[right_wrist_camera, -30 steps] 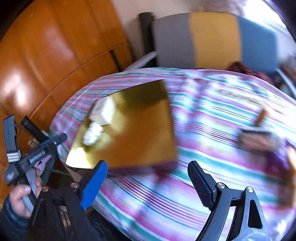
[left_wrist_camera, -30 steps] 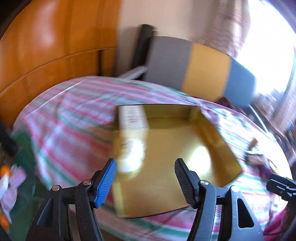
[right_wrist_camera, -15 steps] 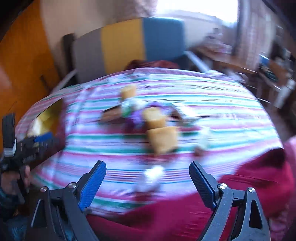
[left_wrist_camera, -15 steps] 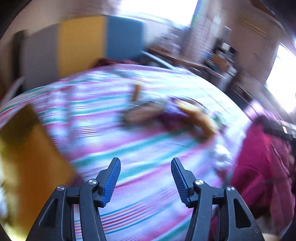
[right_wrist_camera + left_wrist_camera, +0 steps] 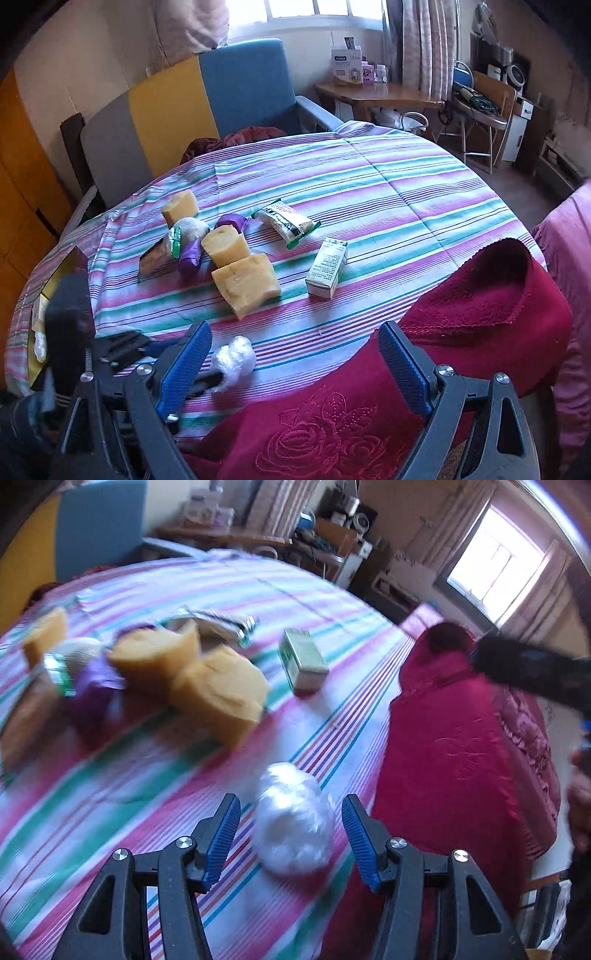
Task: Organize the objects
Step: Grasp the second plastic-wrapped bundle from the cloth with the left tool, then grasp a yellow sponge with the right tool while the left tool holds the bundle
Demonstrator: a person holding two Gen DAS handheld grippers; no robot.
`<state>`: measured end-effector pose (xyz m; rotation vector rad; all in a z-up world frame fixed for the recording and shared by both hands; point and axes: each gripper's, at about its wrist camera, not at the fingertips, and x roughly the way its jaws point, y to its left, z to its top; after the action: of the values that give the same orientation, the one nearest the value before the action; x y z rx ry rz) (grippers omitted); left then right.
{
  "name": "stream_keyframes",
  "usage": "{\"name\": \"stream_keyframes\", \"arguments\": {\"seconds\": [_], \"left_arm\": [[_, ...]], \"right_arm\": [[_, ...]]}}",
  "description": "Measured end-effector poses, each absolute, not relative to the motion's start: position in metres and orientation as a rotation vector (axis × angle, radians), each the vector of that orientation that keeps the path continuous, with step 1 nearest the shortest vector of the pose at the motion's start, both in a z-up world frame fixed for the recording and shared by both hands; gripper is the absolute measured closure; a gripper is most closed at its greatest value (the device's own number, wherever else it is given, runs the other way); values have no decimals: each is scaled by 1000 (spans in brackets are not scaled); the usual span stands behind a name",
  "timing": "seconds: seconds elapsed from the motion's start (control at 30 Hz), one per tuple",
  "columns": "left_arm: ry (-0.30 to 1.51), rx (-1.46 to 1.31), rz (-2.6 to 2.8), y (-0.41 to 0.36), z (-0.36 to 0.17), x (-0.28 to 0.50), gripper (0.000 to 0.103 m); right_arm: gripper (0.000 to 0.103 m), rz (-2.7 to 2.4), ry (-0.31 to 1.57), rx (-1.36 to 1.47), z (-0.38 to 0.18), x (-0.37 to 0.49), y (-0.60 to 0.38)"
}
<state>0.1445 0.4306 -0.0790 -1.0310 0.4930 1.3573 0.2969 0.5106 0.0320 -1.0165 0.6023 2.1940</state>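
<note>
Left gripper open around a white plastic ball; right gripper open and empty.

The left jaws stand about half open with the crumpled ball between them, near the table's front edge, and the pads do not press it (blur hides any light contact). The right jaws are wide, over the red blanket. The small green box lies on its side on the striped cloth, long axis pointing away and to the right. Only the right view shows the gold tray at the left edge and the left gripper beside the ball.
</note>
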Motion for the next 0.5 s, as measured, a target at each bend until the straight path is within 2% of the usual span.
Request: {"name": "stream_keyframes", "arguments": {"seconds": [0.03, 0.07, 0.3, 0.5], "left_arm": [[502, -1041, 1360, 432, -84, 145, 59], [503, -1037, 1381, 431, -88, 144, 67], [437, -1019, 1535, 367, -79, 102, 68], [449, -999, 1743, 305, -76, 68, 68]], "right_arm": [[11, 2192, 600, -1021, 31, 296, 511], [11, 2189, 601, -1022, 31, 295, 511], [11, 2210, 735, -1064, 17, 260, 519], [11, 2100, 1092, -1034, -20, 225, 539]]}}
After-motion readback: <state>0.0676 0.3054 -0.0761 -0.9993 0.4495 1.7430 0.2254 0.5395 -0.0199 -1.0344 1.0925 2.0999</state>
